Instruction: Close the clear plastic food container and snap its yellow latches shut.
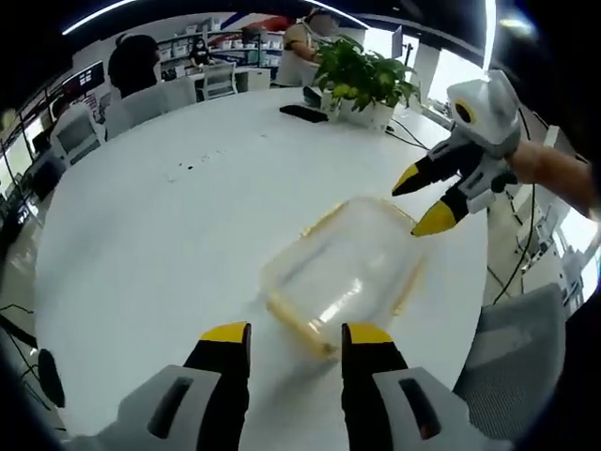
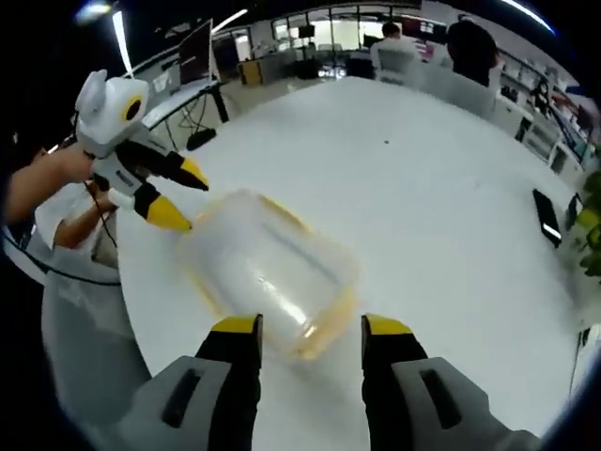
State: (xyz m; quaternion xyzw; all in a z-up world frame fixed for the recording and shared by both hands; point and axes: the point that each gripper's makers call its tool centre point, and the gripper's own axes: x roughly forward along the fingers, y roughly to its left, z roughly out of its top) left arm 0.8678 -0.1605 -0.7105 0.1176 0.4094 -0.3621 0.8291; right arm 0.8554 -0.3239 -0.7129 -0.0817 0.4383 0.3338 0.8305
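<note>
Left gripper view: the clear plastic food container (image 1: 346, 271) sits on the white counter (image 1: 169, 235), its yellow-trimmed near edge just ahead of the left gripper (image 1: 296, 336), whose yellow-tipped fingers (image 1: 225, 334) stand parted with nothing between them. Beyond the container on its far side hovers the right gripper (image 1: 421, 199), fingers spread, one tip just over the container's far corner; whether it touches, I cannot tell. Past the container, at the counter's far edge, a potted plant (image 1: 364, 77) and a dark phone (image 1: 303, 113), with seated people behind.

Right gripper view flips it: the container (image 2: 268, 272) lies just ahead of the right gripper (image 2: 311, 327), fingers apart and empty, and the left gripper (image 2: 183, 195) hovers at the container's far corner, held by a person's hand (image 2: 56, 174). The phone (image 2: 547, 216) lies well off from the container.
</note>
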